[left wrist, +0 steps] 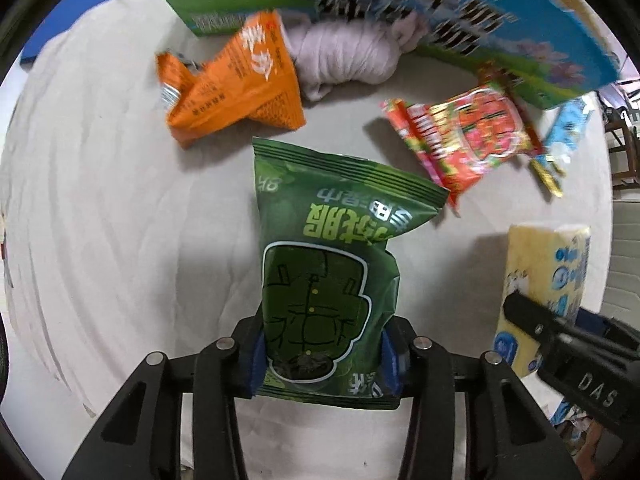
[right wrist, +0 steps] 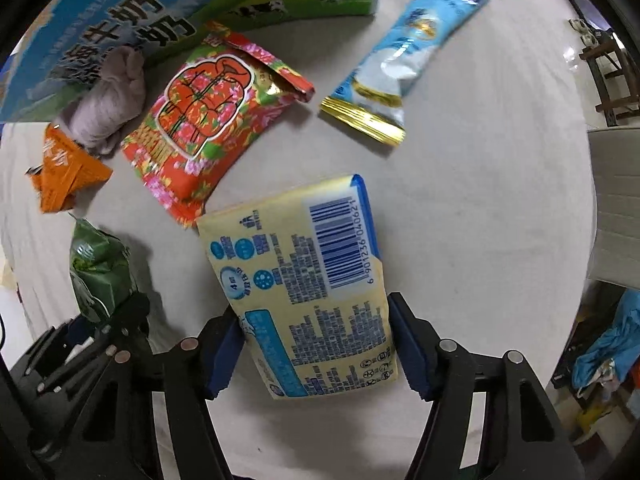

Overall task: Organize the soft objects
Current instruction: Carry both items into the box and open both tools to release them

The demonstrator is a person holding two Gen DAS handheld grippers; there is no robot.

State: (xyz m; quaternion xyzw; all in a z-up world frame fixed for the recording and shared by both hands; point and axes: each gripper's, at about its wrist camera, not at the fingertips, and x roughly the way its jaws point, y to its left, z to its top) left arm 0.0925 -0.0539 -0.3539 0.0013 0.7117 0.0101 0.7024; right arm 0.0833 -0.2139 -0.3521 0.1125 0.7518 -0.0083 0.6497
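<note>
Closest to the left wrist camera, the left hand-held gripper (left wrist: 322, 354) pinches the lower end of a green snack bag (left wrist: 324, 264), its blue pads (left wrist: 259, 354) pressed into both sides of the foil. The bag stretches away from the fingers over the white-covered counter (left wrist: 120, 220).

Off to its right, the right hand-held gripper (right wrist: 316, 354) clamps a pale yellow tissue pack (right wrist: 304, 280), barcode side facing up, with the pack squeezed between the two blue pads (right wrist: 224, 356).

Farther back on the counter lie an orange packet (left wrist: 236, 80), a red flowered snack bag (right wrist: 212, 120) and a light blue wrapper with gold ends (right wrist: 404, 56), each apart from the others. A rolled lilac cloth (left wrist: 344, 56) sits touching the orange packet and rests against a big blue-and-green milk carton box (left wrist: 460, 12) at the far edge.
</note>
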